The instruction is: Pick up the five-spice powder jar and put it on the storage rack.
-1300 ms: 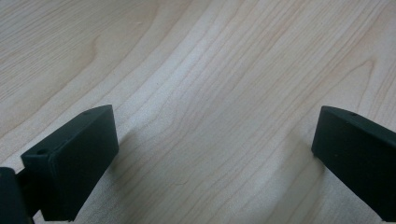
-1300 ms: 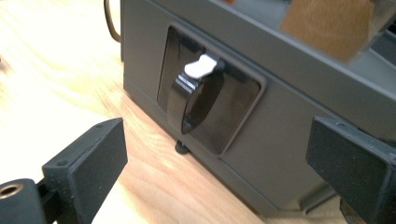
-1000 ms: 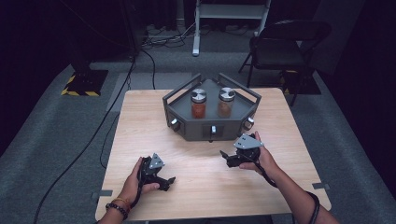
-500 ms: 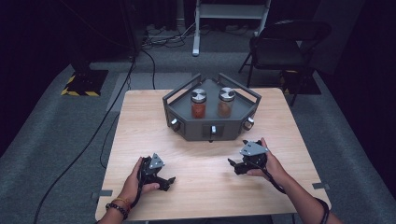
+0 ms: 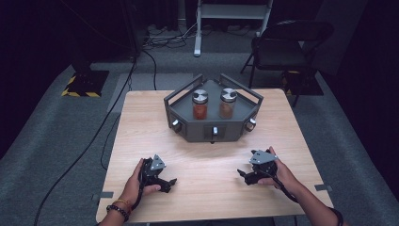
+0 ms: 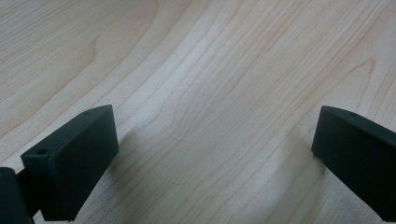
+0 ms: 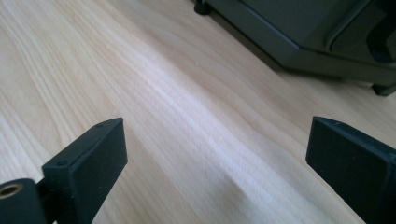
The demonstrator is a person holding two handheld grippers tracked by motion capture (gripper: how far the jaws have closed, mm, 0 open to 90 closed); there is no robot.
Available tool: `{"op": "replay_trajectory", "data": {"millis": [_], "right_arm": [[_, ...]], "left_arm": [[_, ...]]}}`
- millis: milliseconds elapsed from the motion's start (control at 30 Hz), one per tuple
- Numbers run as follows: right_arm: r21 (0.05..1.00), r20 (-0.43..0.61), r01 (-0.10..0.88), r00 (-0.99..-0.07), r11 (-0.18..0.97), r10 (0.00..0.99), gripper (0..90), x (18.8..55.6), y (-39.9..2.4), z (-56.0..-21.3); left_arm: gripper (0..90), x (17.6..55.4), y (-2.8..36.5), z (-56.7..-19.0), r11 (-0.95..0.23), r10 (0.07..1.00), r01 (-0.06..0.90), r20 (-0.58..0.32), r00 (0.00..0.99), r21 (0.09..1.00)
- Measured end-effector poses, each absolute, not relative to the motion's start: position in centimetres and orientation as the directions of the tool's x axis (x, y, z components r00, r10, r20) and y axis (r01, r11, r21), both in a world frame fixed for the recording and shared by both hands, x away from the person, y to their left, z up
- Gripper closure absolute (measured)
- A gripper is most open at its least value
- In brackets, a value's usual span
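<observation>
A light wooden table (image 5: 141,117) carries a dark grey angular tray (image 5: 212,132) at its far middle, with raised rails at its left and right sides and small knobs along its near face. Two glass jars stand upright inside it, side by side and just apart. The left jar (image 5: 200,104) has a silver lid and holds a reddish-orange filling; the right jar (image 5: 228,103) has a like lid and holds a browner filling. How full each jar is cannot be told exactly.

The left gripper (image 5: 165,182) sits low at the table's near left, held in the person's left hand (image 5: 134,181); its jaws are spread wide with only bare wood between them. The right gripper (image 5: 244,175) sits at the near right in the right hand (image 5: 280,172), jaws likewise wide apart and holding nothing, with the tray's dark base showing in the far right of the right gripper view. Both grippers are well apart from the tray.

A black folding chair (image 5: 282,47) stands on the grey floor beyond the table's far right.
</observation>
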State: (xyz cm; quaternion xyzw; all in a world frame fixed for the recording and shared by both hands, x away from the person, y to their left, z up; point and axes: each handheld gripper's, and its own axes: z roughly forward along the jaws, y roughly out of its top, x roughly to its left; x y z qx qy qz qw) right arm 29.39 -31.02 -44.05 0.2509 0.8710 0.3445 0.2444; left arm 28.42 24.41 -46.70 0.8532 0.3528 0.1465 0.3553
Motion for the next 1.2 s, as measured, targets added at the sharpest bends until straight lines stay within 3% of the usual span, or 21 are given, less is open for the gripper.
{"op": "replay_trajectory", "data": {"millis": [567, 1033, 1200], "right_arm": [[0.674, -0.216, 0.323, -0.774, 0.665, 0.595, 5.1, 29.8, -32.3, -44.5], [0.701, -0.119, 0.372, -0.781, 0.609, 0.614, 1.5, 30.9, -34.2, -45.1], [0.710, -0.041, 0.431, -0.764, 0.558, 0.644, 0.0, 31.6, -35.0, -45.5]], "left_arm": [[0.5, 28.4, 24.4, -46.7, -0.498, 0.706, 0.497, 0.000, 0.708, 0.711], [0.5, 28.4, 24.4, -46.7, -0.499, 0.706, 0.497, 0.000, 0.708, 0.710], [0.4, 28.4, 24.4, -46.7, -0.498, 0.707, 0.498, -0.001, 0.708, 0.710]]}}
